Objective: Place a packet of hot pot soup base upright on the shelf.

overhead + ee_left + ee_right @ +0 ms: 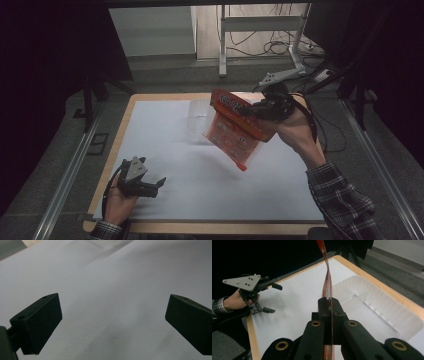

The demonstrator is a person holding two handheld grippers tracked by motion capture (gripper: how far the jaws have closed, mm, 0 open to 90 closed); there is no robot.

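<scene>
Right gripper point(260, 111): we see its jaws clamped on the red snack bag's upper edge, far right above the table.
Red snack bag point(235, 131): hangs tilted in the air, just right of the clear tray.
Clear tray point(198, 120): we find it on the white sheet point(200, 175), far centre.
Left gripper point(159, 186): jaws spread wide with nothing between them, low over the sheet's near left.

Orange snack bag point(236, 131) held tilted, above clear tray point(199, 117), mid-air.
</scene>
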